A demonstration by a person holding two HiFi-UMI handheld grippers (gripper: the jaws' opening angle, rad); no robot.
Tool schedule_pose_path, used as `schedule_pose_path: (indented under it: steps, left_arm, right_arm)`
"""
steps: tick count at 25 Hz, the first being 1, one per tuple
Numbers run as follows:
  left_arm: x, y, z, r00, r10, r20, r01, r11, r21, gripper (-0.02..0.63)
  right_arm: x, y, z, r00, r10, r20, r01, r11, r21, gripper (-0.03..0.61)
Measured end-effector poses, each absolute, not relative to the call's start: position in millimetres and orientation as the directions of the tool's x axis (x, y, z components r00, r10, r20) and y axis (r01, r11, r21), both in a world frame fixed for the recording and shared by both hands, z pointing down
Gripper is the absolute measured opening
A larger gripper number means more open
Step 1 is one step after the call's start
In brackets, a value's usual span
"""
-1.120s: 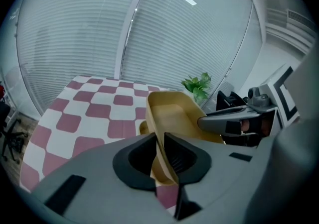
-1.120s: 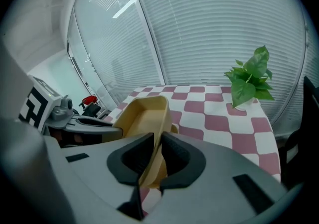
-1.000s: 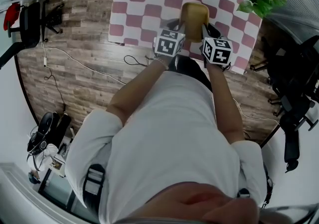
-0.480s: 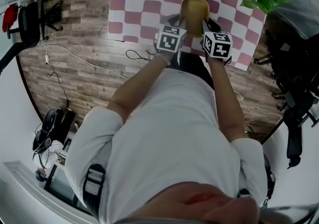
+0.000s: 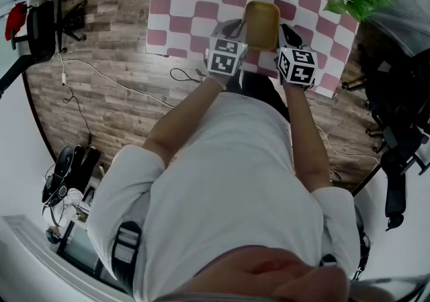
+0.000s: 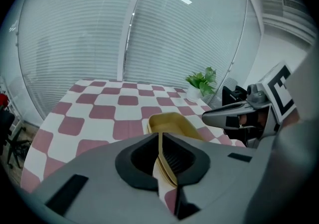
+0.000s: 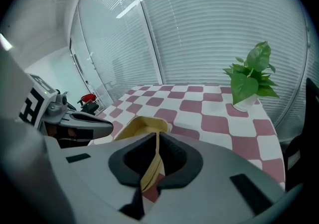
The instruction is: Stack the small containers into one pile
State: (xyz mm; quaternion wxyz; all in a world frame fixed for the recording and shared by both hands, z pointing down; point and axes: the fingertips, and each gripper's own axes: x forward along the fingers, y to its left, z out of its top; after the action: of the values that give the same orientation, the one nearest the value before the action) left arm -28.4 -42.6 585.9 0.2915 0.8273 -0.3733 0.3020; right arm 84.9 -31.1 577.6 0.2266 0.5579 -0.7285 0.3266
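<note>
Pinching the tan oblong plastic container (image 5: 262, 22) by both long rims: my left gripper (image 6: 160, 156) clamped narrow, my right gripper (image 7: 153, 161) just closing onto its rim; its length runs ahead between them.

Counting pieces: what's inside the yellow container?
Nothing shows inside the yellow container; its near end is covered in the head view, so that part stays unseen.
</note>
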Motion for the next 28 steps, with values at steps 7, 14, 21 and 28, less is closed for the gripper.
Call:
schedule_pose_path:
  steps: [7,14,21,28]
  left_arm:
    - [-18.1,-39.7,603.7,0.549,-0.408,0.730,-0.778,-0.569,0.267,0.040]
    - [-19.2,-40.6,615.3,0.536,-0.406,0.740,-0.773,-0.588,0.238,0.035]
    - [-20.5,-41.6,606.6,0.532,-0.413,0.739,-0.780,-0.579,0.238,0.035]
    - [-9.1,-47.6,545.2,0.594,-0.460,0.661,-0.751,-0.610,0.251,0.035]
  right_arm:
    - [76.3,-27.3,601.7,-0.294,-0.634,0.715,-0.956,0.187,-0.228,0.038]
    - [78.8,-25.5,615.9,-0.301,-0.629,0.717,-0.954,0.201,-0.225,0.034]
    - [79.7,-26.8,602.5,-0.304,-0.645,0.701,-0.953,0.215,-0.215,0.035]
    - [83.6,-36.0,535.3,-0.321,-0.725,0.610,-0.946,0.276,-0.170,0.035]
